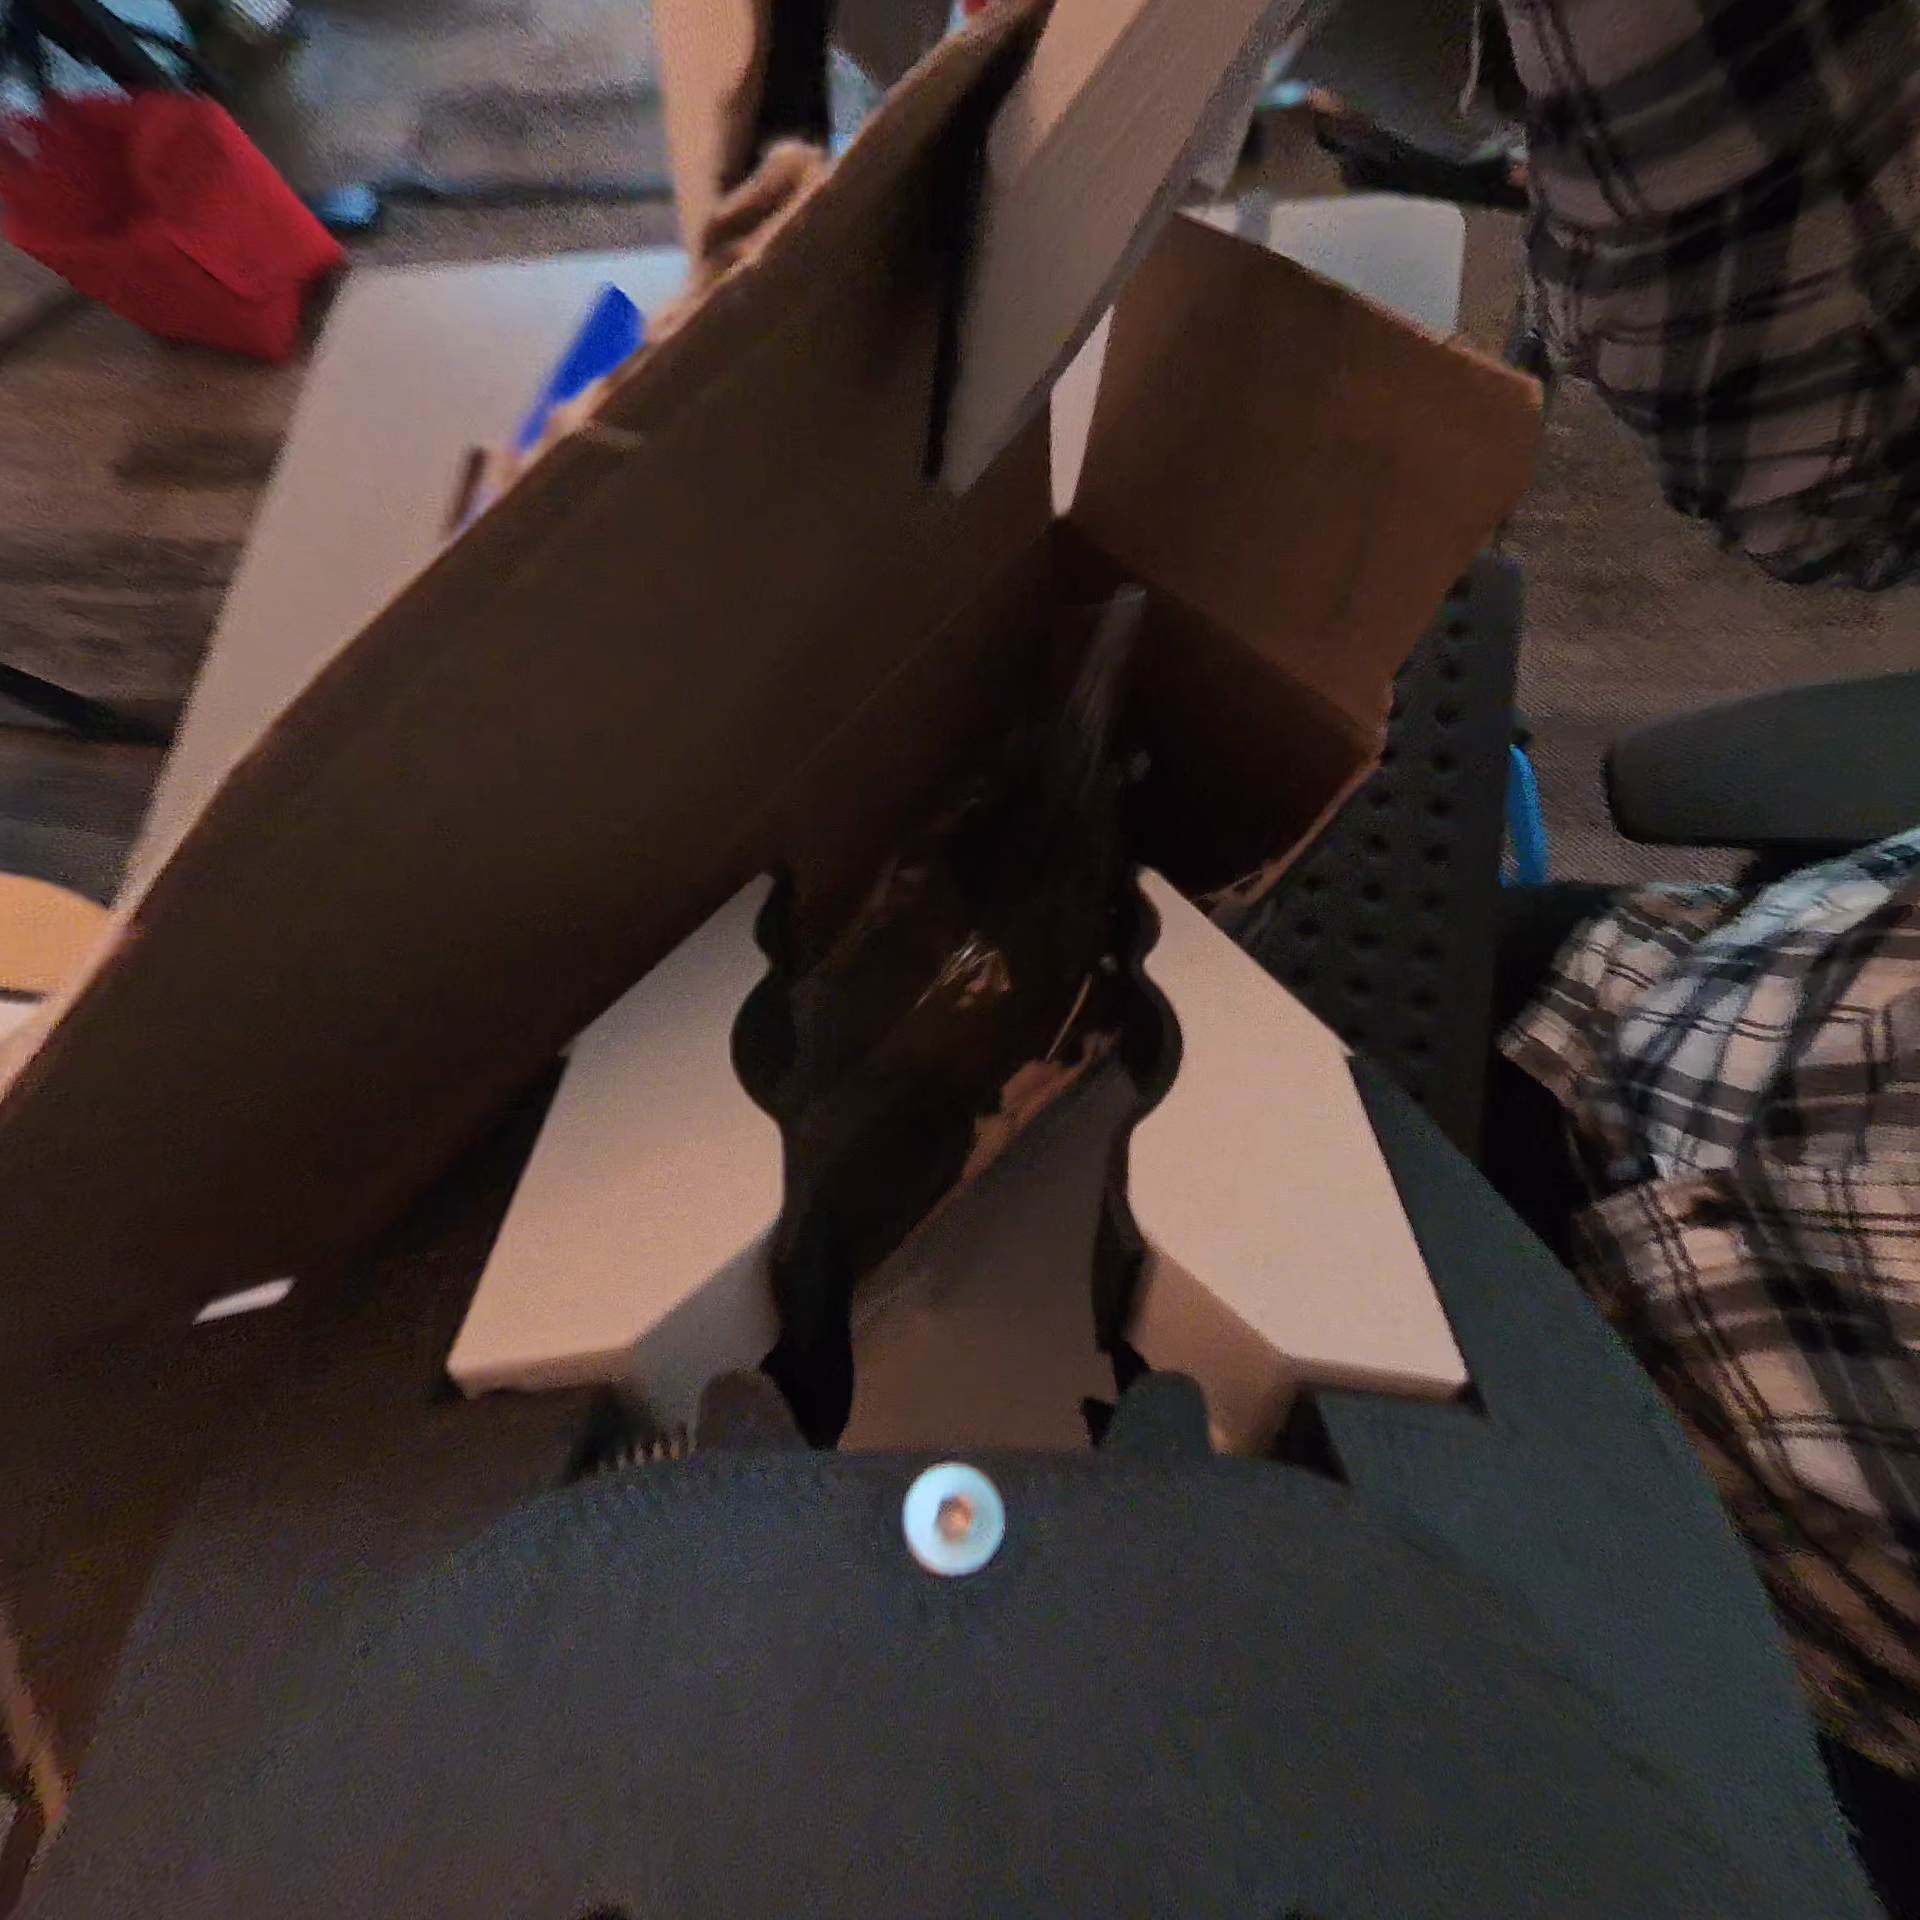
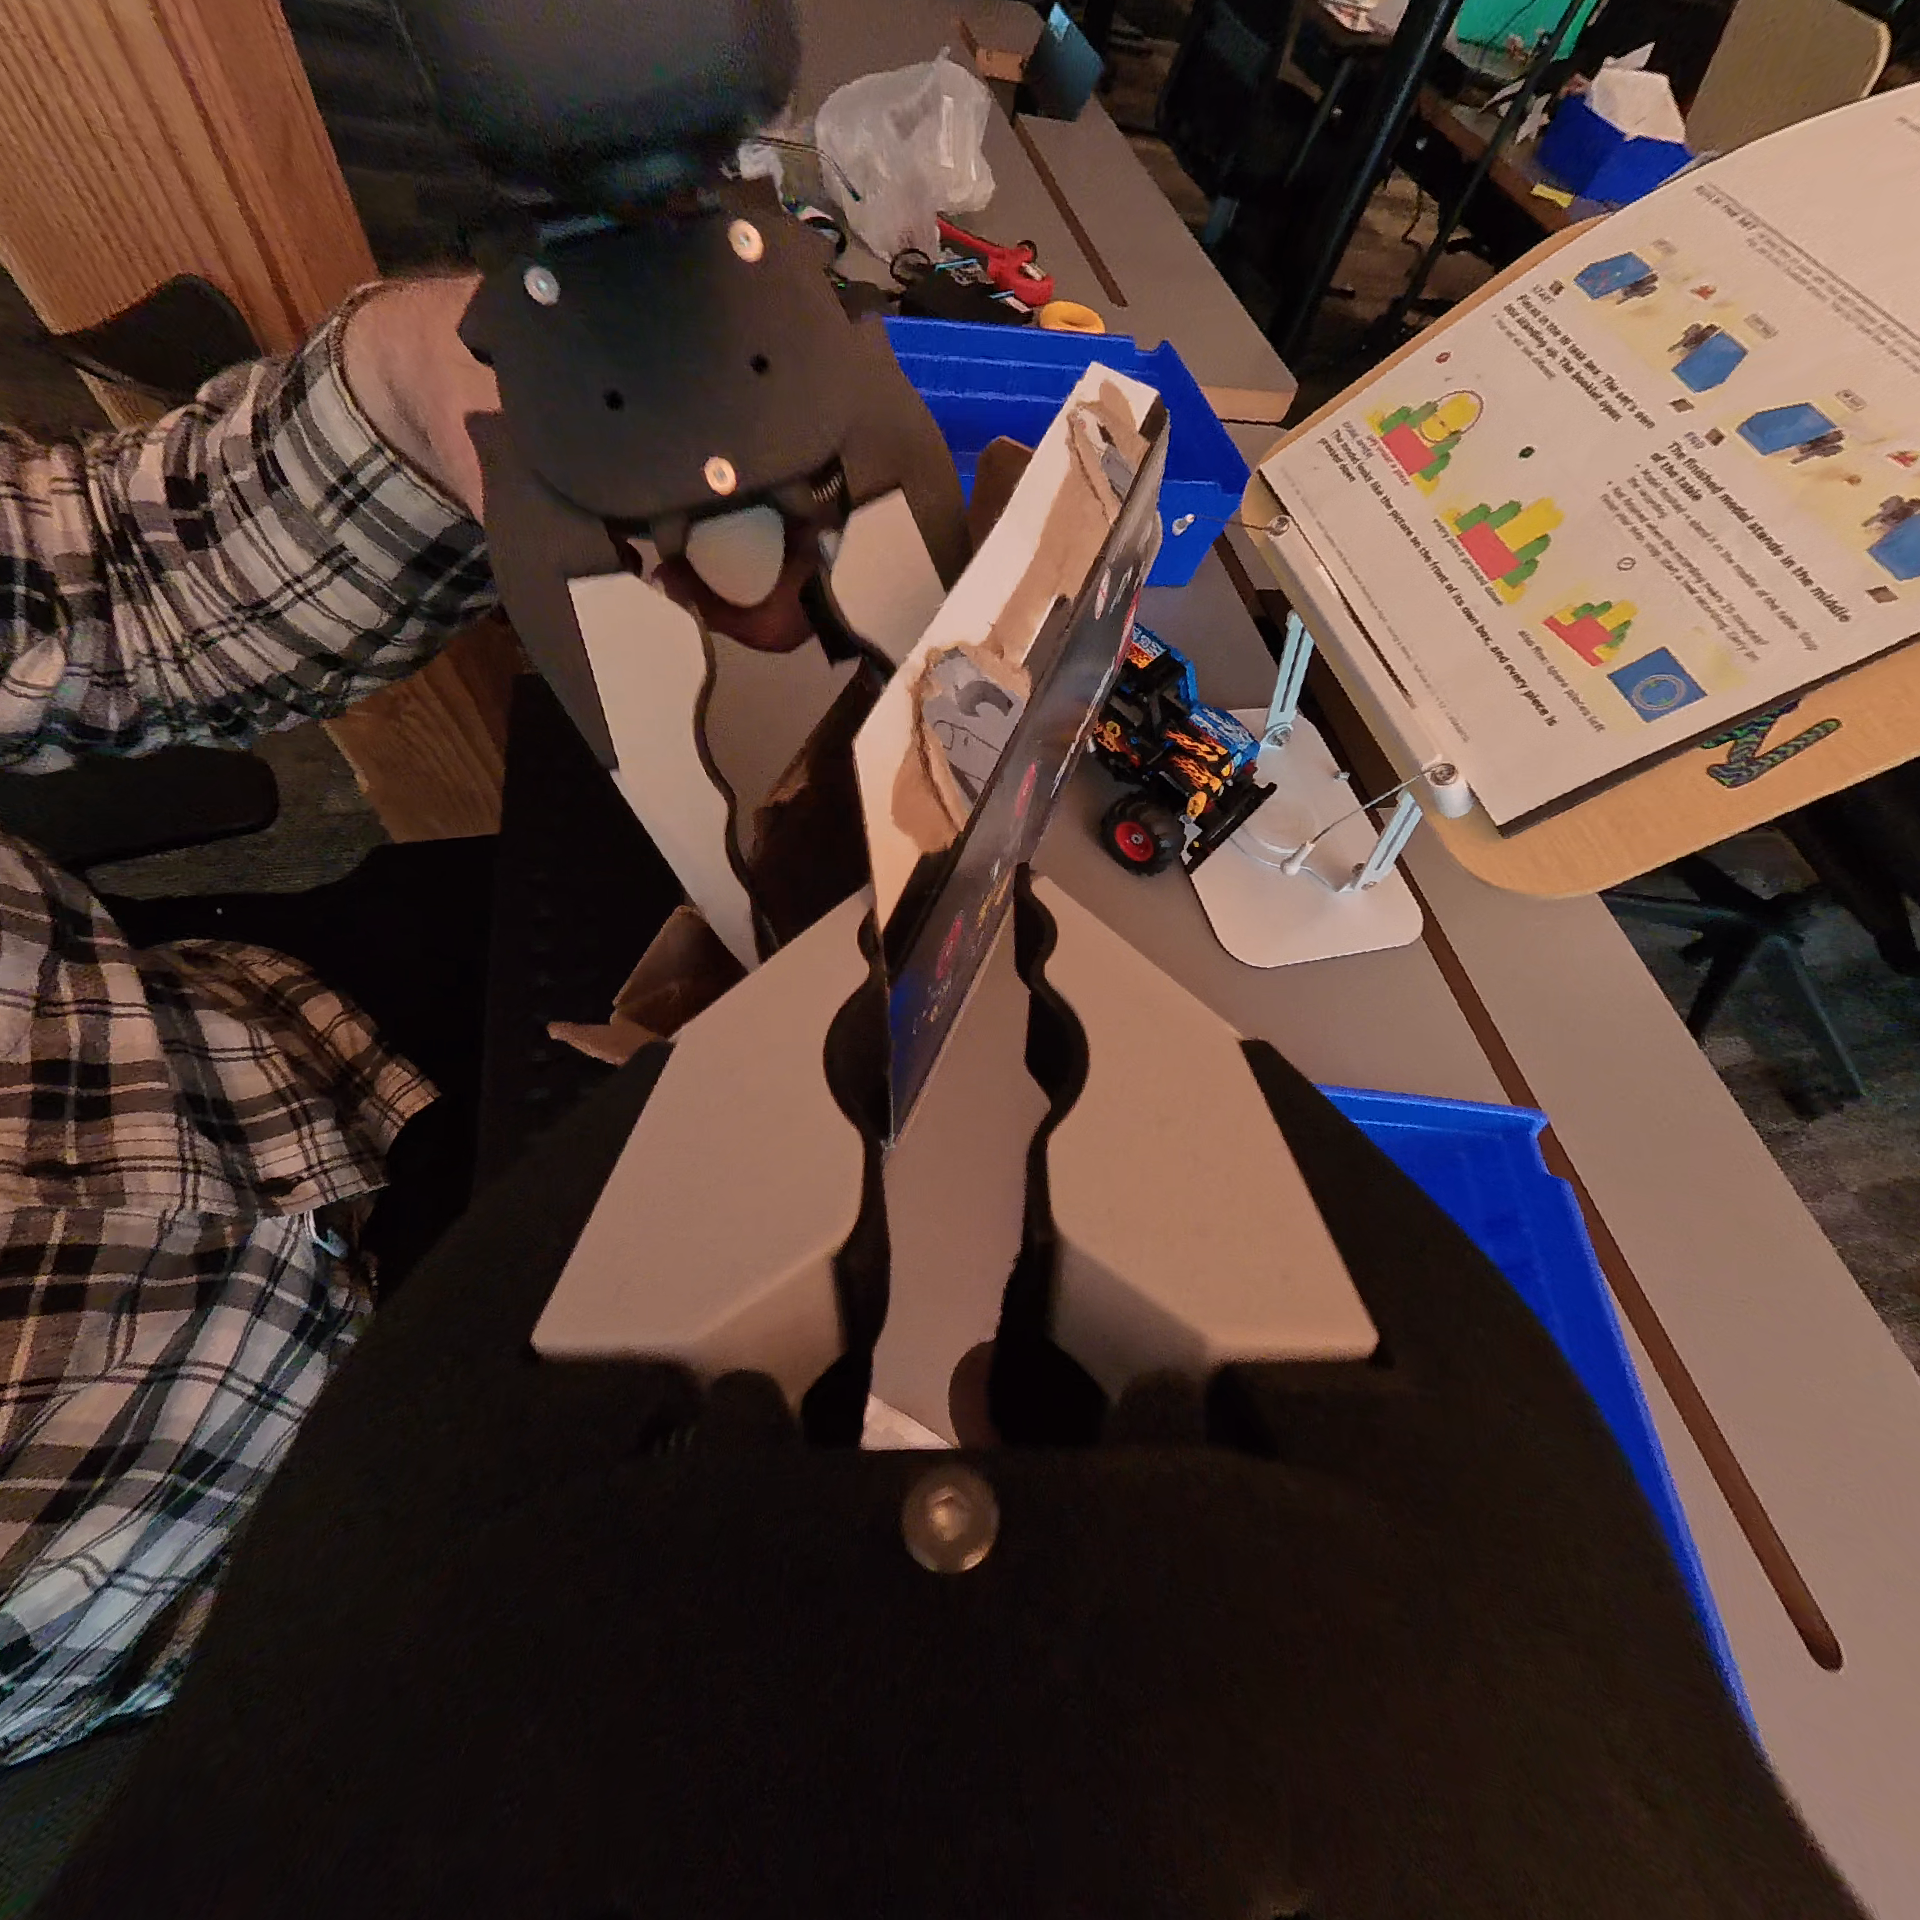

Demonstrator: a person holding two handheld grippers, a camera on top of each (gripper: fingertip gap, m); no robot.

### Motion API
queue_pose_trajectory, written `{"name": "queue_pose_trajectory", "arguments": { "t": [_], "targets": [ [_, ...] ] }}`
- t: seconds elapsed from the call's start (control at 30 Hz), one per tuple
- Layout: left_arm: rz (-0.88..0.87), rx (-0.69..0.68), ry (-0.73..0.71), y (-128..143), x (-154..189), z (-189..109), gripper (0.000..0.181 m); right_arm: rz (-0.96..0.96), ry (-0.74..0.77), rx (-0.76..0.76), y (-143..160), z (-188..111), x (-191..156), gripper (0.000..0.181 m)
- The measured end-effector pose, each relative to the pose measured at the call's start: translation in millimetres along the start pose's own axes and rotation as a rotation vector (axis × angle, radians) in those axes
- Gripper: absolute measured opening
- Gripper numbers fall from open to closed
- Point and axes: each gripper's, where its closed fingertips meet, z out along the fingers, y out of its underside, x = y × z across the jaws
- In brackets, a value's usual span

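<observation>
An opened cardboard box [image 1: 520, 831], brown inside, is held tilted in the air between both grippers. My left gripper [image 1: 956, 914] is shut on a dark, glossy part of the box at its open end. In the right wrist view my right gripper [image 2: 951, 935] is shut on the edge of a box panel [image 2: 997, 644], white on one side, dark printed on the other, with torn patches. The left gripper [image 2: 769, 727] shows across from it, gripping the same box. What lies inside the box is hidden.
A toy monster truck [image 2: 1174, 748] stands on the grey table [image 2: 1558, 1018] beside a white stand holding a printed sheet [image 2: 1662, 468]. Blue bins [image 2: 1039, 374] [image 2: 1538, 1247] sit on the table. A plaid sleeve [image 2: 208, 540] and a black chair [image 1: 1403, 883] are close by.
</observation>
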Motion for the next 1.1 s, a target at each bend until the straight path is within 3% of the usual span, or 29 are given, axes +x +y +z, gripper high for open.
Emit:
{"name": "queue_pose_trajectory", "arguments": {
  "t": [0.17,0.23,0.33,0.43,0.6,0.77,0.9,0.97,1.07,1.1],
  "targets": [
    [0.009,0.134,-0.158,7,-15,-42,0.081,-0.013,0.104,0.026,5,-22,-1,0.026],
    [-0.002,0.162,-0.273,21,-29,-63,0.094,0.005,0.196,-0.015,27,-38,5,0.033],
    [-0.068,0.262,-0.327,44,-46,-87,0.102,0.113,0.276,-0.112,81,-54,11,0.044],
    [-0.158,0.362,-0.268,67,-54,-91,0.105,0.222,0.298,-0.177,139,-56,8,0.052],
    [-0.204,0.557,-0.170,70,-57,-94,0.114,0.446,0.297,-0.312,236,-43,3,0.059],
    [-0.182,0.590,-0.124,60,-52,-94,0.108,0.593,0.310,-0.500,326,-29,7,0.070],
    [-0.148,0.611,-0.123,57,-43,-97,0.106,0.682,0.291,-0.547,366,-18,10,0.063],
    [-0.159,0.601,-0.138,61,-43,-97,0.109,0.679,0.283,-0.538,366,-17,10,0.047],
    [-0.174,0.593,-0.157,70,-45,-97,0.111,0.643,0.282,-0.555,370,-17,9,0.000],
    [-0.181,0.600,-0.159,72,-45,-98,0.111,0.649,0.252,-0.540,367,-15,5,0.000]
  ]
}}
